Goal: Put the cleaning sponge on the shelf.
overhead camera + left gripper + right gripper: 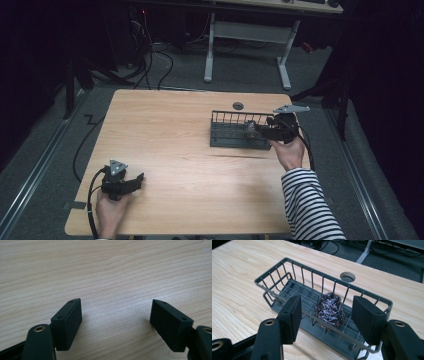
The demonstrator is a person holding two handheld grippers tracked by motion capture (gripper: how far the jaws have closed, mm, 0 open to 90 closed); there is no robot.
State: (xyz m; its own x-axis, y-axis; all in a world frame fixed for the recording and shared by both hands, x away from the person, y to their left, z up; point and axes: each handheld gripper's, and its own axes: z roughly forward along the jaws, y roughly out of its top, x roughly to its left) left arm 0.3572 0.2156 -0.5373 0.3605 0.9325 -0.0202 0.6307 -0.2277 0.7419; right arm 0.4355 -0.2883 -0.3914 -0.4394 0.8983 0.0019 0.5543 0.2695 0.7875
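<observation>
Right claw (327,312) is open, with the scrubber (330,310) straight ahead between its jaws, inside the basket (274,277). Left claw (116,322), open too, sits far off.

Left gripper (131,180) low at the near left, held in the left hand (111,212), jaws spread wide with nothing between. Right gripper (253,131) out at the far right in the right hand (288,152), striped sleeve (311,205) behind, jaws parted, empty.

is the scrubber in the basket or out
In. The steel scrubber sits on the floor of the wire basket, behind the near rail, between the right gripper's open jaws.
</observation>
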